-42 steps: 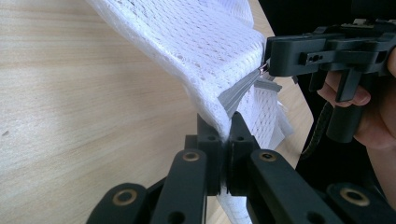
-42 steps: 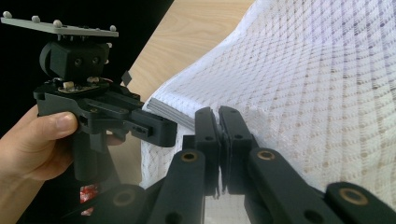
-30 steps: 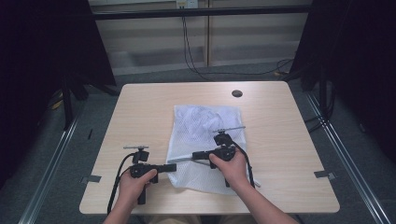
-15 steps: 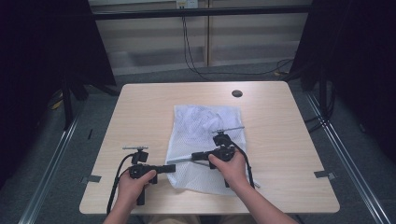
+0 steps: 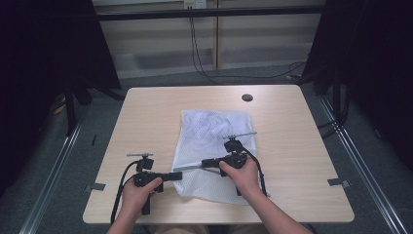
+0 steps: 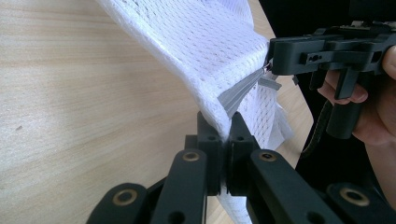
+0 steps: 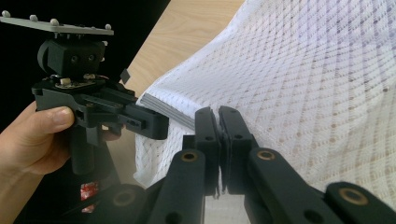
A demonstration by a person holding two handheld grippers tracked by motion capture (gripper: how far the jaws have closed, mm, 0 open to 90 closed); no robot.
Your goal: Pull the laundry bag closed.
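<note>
From my left, the left tool (image 5: 176,175) sits at the near-left edge of the white mesh bag (image 5: 214,131), its jaws clenched on the bag's hem right where the grey zipper tape (image 6: 238,93) begins; in the left gripper view I see the mesh pinched between the two black jaws and lifted a little off the tabletop (image 5: 146,122). The zipper runs from there toward the right tool (image 5: 204,162), so its long axis lies along the line between my two tools, slanting slightly up and away from me as it goes rightward in the high view. At its far end the right tool is also closed: in the left gripper view its tip meets the tape where a small metal pull seems to sit, though I cannot tell for sure that it is the pull and not just the tape it grips. The rest of the bag lies flat, spread toward the middle and far side of the tabletop, beyond both tools. I judge the next move to be a slide along that zipper line, the left tool anchoring the end while the right travels along the tape, away from it; pulling off-axis would likely just bunch the mesh.
</note>
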